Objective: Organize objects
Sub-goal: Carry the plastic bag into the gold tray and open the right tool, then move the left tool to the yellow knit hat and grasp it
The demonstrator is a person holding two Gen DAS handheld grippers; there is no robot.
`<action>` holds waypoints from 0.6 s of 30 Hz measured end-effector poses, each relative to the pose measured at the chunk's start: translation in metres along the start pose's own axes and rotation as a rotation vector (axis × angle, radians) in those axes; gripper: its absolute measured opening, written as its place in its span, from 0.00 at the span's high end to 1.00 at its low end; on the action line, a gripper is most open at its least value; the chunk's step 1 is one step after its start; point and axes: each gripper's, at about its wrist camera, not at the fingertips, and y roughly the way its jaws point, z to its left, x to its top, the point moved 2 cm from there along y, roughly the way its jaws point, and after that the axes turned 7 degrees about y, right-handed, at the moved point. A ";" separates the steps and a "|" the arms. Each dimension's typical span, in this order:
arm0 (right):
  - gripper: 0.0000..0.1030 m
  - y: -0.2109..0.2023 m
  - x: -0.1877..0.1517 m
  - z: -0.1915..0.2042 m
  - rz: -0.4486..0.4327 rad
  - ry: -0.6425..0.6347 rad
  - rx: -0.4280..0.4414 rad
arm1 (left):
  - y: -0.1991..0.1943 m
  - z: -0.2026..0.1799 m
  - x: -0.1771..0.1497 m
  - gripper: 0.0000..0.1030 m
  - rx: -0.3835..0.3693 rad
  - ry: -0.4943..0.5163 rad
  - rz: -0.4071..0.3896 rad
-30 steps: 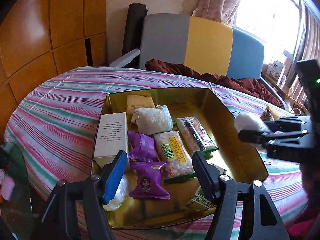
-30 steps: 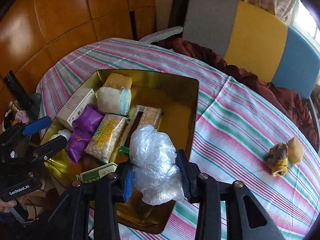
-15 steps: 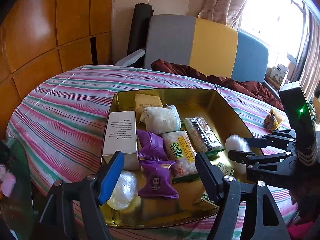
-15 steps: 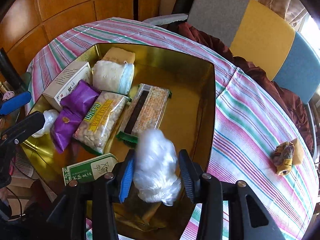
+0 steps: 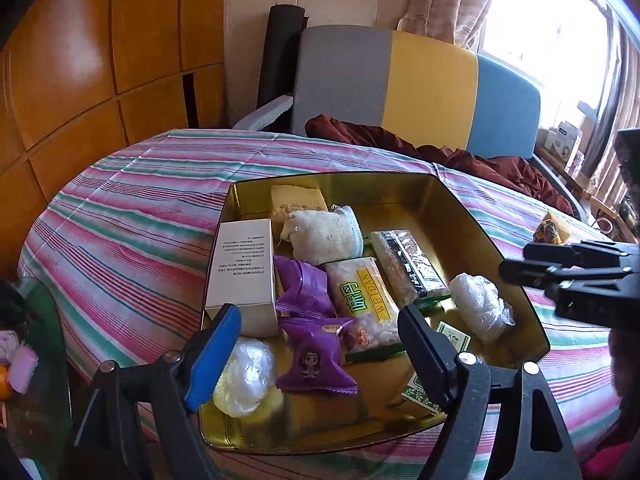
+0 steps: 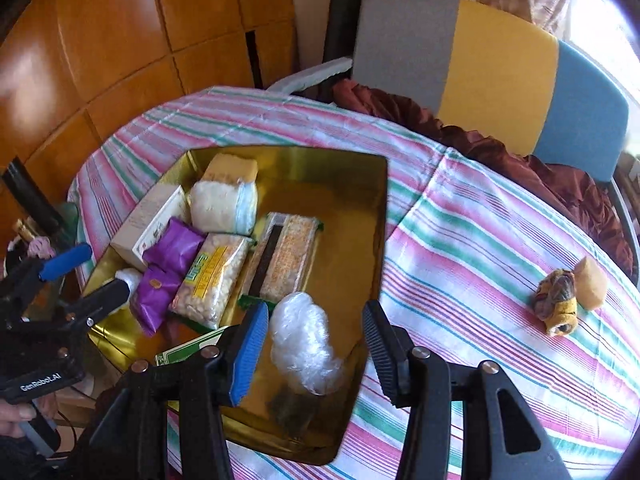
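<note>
Right wrist view: right gripper (image 6: pixel 316 344) opening, plastic wad (image 6: pixel 304 344) seemingly freed in gold tin (image 6: pixel 380 216).

Free room and obstacles. The gold tray (image 6: pixel 376 240) is crowded along its left half: white box (image 5: pixel 244 268), cloth bundle (image 5: pixel 324 236), purple packets (image 5: pixel 308 320) and snack bags (image 5: pixel 368 304) lie packed side by side. Its right half is bare floor save one crumpled plastic wad (image 6: pixel 304 344), which lies between the opening fingers of the right claw (image 6: pixel 316 332) — untouched. The raised tray wall bars a level approach. The striped bench (image 6: pixel 480 240) is open beyond, apart from a small toy (image 6: pixel 560 304).
</note>
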 end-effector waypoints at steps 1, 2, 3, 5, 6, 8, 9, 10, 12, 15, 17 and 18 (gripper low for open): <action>0.51 -0.005 0.002 -0.006 -0.013 0.019 -0.005 | -0.001 -0.001 0.000 0.21 0.001 0.002 -0.002; 0.51 -0.009 0.003 -0.013 -0.023 0.038 -0.010 | -0.001 -0.002 0.001 0.20 0.001 0.004 -0.004; 0.51 -0.014 0.004 -0.021 -0.034 0.061 -0.014 | -0.003 -0.003 0.002 0.20 0.000 0.008 -0.007; 0.50 -0.022 0.005 -0.039 -0.049 0.110 -0.029 | -0.005 -0.005 0.005 0.20 -0.008 0.017 -0.015; 0.50 -0.025 0.005 -0.049 -0.055 0.137 -0.039 | -0.006 -0.007 0.006 0.20 -0.014 0.025 -0.021; 0.50 -0.033 0.006 -0.072 -0.063 0.190 -0.061 | -0.009 -0.013 0.010 0.20 -0.026 0.043 -0.032; 0.50 -0.036 0.005 -0.085 -0.065 0.221 -0.076 | -0.010 -0.016 0.011 0.20 -0.033 0.052 -0.036; 0.50 -0.039 0.004 -0.098 -0.065 0.247 -0.093 | -0.011 -0.020 0.013 0.20 -0.043 0.063 -0.039; 0.50 -0.046 0.002 -0.127 -0.067 0.303 -0.140 | -0.011 -0.027 0.017 0.20 -0.058 0.083 -0.041; 0.50 -0.057 -0.004 -0.176 -0.070 0.402 -0.198 | -0.011 -0.039 0.023 0.20 -0.081 0.105 -0.041; 0.50 -0.064 -0.010 -0.210 -0.077 0.469 -0.237 | -0.010 -0.048 0.028 0.20 -0.095 0.121 -0.040; 0.50 -0.067 -0.014 -0.227 -0.080 0.504 -0.268 | -0.010 -0.054 0.031 0.20 -0.103 0.131 -0.040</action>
